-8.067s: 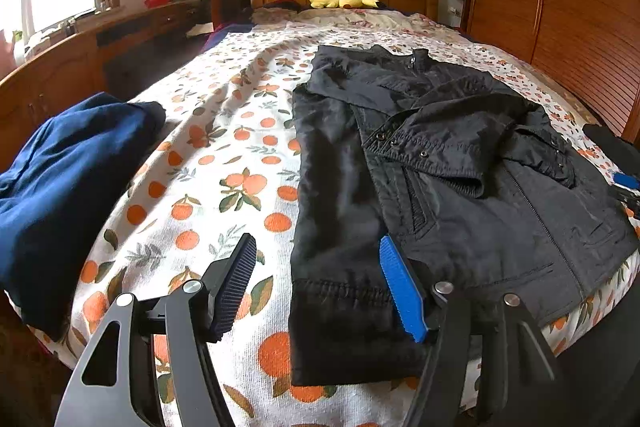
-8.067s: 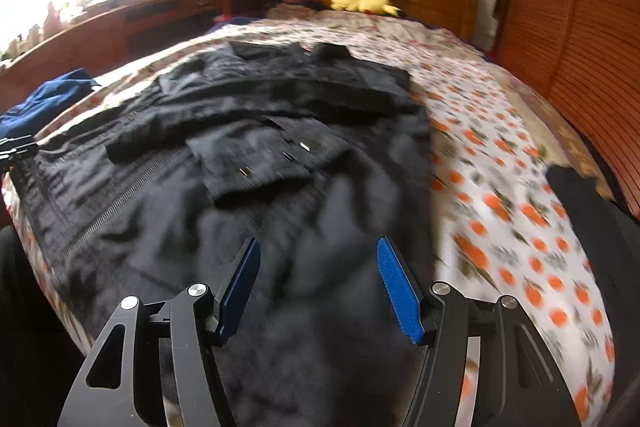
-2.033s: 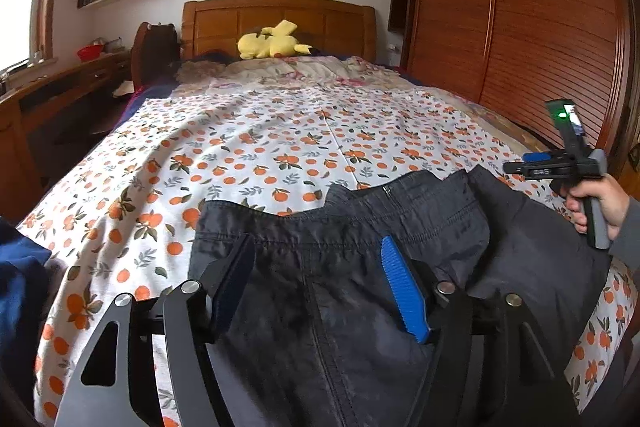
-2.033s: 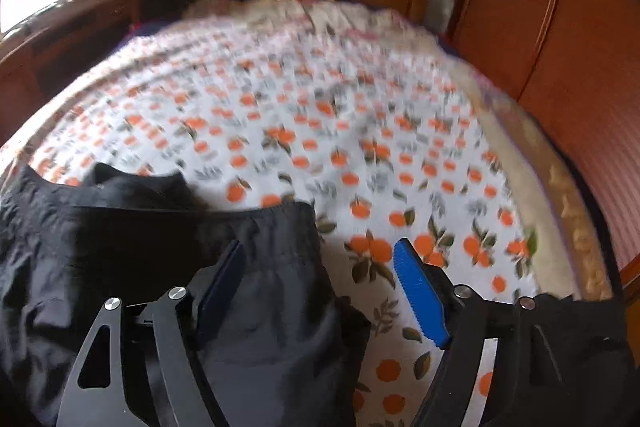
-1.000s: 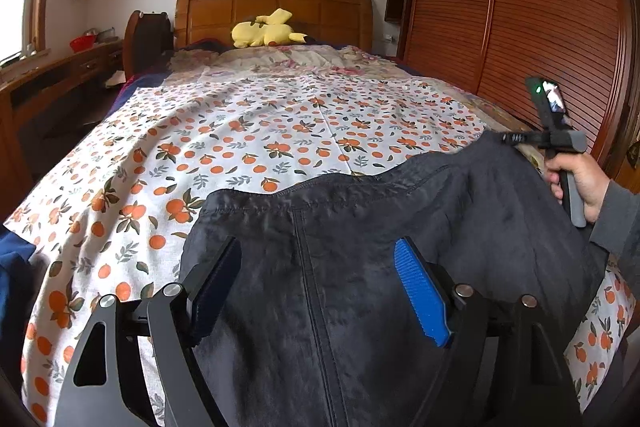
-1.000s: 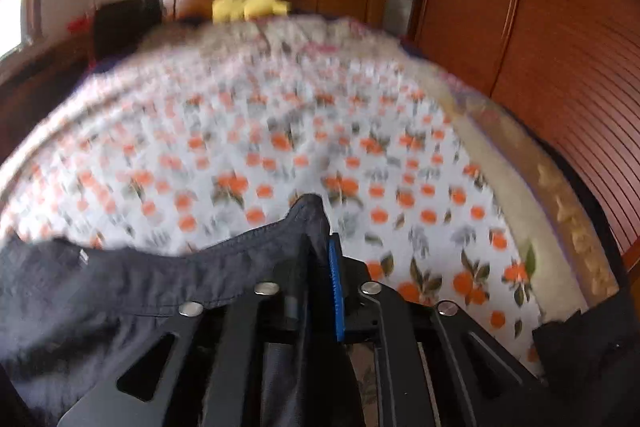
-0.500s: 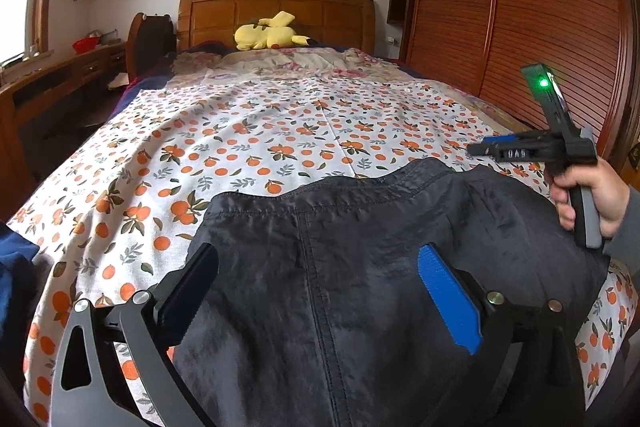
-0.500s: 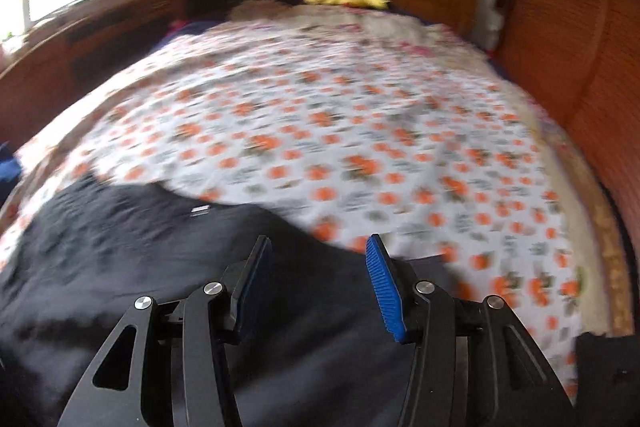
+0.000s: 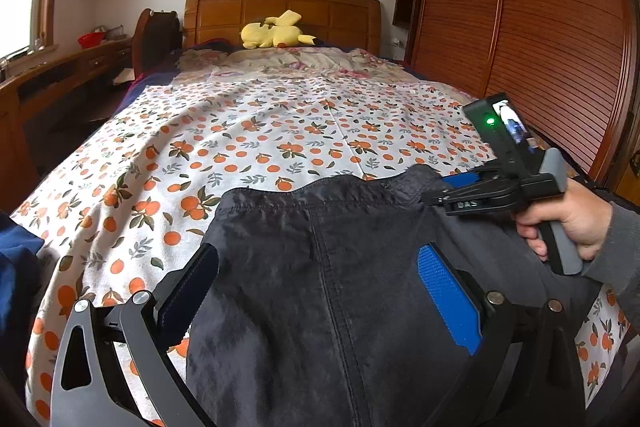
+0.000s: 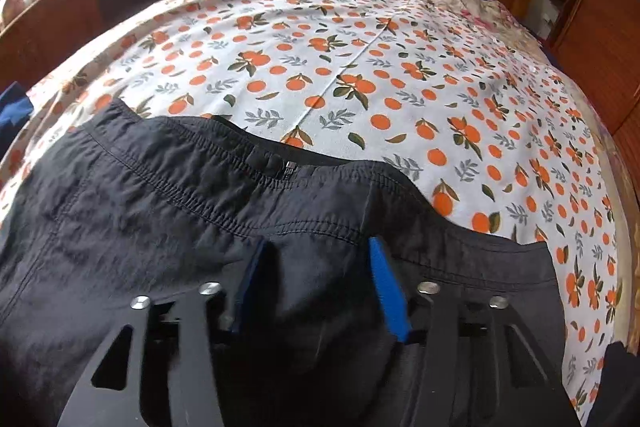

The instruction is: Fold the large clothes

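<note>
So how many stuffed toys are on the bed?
1: a yellow plush lies at the headboard, far from the black jacket. Others may be hidden.

Black jacket (image 9: 320, 267) (image 10: 200, 211) — folded, on the bed's near end.

Both grippers stood apart-jawed, low and pointing forward.

The left gripper (image 9: 320, 287) had its blue-padded fingers (image 9: 448, 293) spread wide. The right gripper (image 10: 316, 279) held its jaws parted by a narrower gap; in the left wrist view it (image 9: 452, 187) sat level, its grey handle clasped in the right hand (image 9: 568, 223), grey sleeve at the wrist.
</note>
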